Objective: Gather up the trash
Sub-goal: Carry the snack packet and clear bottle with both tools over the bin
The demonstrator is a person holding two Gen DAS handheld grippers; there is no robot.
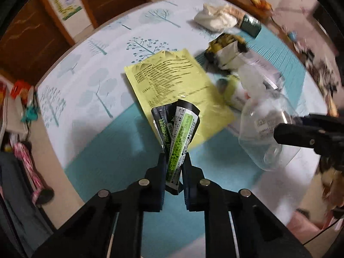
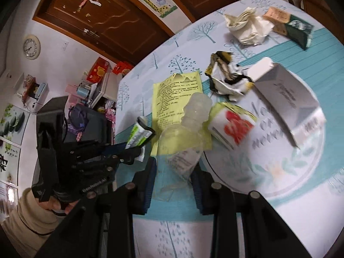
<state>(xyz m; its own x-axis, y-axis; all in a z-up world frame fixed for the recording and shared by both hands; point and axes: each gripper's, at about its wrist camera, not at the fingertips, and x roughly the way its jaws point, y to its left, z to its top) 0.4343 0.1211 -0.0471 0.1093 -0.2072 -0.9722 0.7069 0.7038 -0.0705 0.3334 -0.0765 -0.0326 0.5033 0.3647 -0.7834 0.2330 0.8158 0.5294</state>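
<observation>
My left gripper [image 1: 175,160] is shut on a crumpled black and green snack wrapper [image 1: 178,133], held just above the tablecloth. In the right wrist view the same wrapper [image 2: 139,134] sticks out of the left gripper [image 2: 137,151] at the left. My right gripper [image 2: 174,167] is shut on the lower body of a clear plastic bottle [image 2: 189,137], its cap end pointing away. From the left wrist view the bottle [image 1: 266,129] hangs at the right in the right gripper [image 1: 286,129]. A yellow leaflet [image 1: 172,79] lies flat under both.
On the tree-print tablecloth [image 2: 172,232] lie a crumpled white tissue [image 2: 247,28], a dark green packet [image 2: 298,30], a crumpled black and yellow wrapper [image 2: 228,75], a white carton [image 2: 286,92] and a flowered paper cup [image 2: 234,124] on a plate [image 2: 290,178]. Cluttered shelves stand to the left.
</observation>
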